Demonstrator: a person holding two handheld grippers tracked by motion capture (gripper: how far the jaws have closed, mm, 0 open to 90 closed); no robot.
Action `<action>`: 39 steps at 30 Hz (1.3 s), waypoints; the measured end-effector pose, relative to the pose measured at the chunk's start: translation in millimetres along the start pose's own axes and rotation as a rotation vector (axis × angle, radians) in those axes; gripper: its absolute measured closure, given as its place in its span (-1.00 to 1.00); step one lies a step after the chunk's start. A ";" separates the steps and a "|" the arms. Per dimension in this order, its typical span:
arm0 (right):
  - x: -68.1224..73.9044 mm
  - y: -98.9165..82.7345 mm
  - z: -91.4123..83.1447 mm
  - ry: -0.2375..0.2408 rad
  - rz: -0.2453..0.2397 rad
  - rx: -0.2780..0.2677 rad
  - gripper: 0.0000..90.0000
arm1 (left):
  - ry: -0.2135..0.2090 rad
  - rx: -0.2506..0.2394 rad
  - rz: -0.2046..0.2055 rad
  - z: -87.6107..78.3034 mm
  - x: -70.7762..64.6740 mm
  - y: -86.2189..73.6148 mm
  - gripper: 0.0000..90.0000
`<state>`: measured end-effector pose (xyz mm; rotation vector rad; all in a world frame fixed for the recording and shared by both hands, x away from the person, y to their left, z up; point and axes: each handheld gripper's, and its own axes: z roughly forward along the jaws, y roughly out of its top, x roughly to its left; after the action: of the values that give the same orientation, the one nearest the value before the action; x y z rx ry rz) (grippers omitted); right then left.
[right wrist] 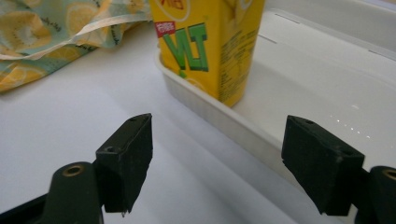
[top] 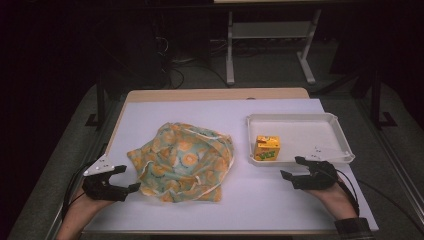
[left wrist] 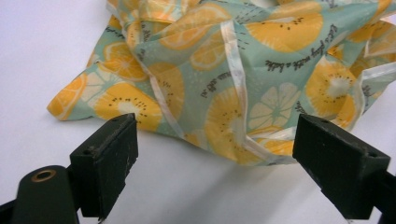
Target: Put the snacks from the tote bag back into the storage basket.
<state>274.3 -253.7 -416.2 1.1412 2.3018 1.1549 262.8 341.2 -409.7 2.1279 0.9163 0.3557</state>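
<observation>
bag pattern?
Bag: teal with orange citrus slices and white trim. Best in the left gripper view.

This looks like a lab or test room set up for recording. A work table [top: 150,107] with a wooden edge carries a plain white mat. Beyond the table, a metal-framed bench [top: 270,45] stands on grey carpet [top: 260,75], with loose cables [top: 172,70] trailing on the floor beside it. Around the table the room is dark.
</observation>
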 end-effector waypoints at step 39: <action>31.6 -30.4 9.5 0.017 -0.066 0.004 -0.70 | 0.019 0.009 0.012 1.0 -7.2 -11.9 -0.69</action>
<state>244.4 -234.9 -443.8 1.0524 2.3368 1.1408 252.4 340.8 -419.0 2.1426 0.9175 0.3790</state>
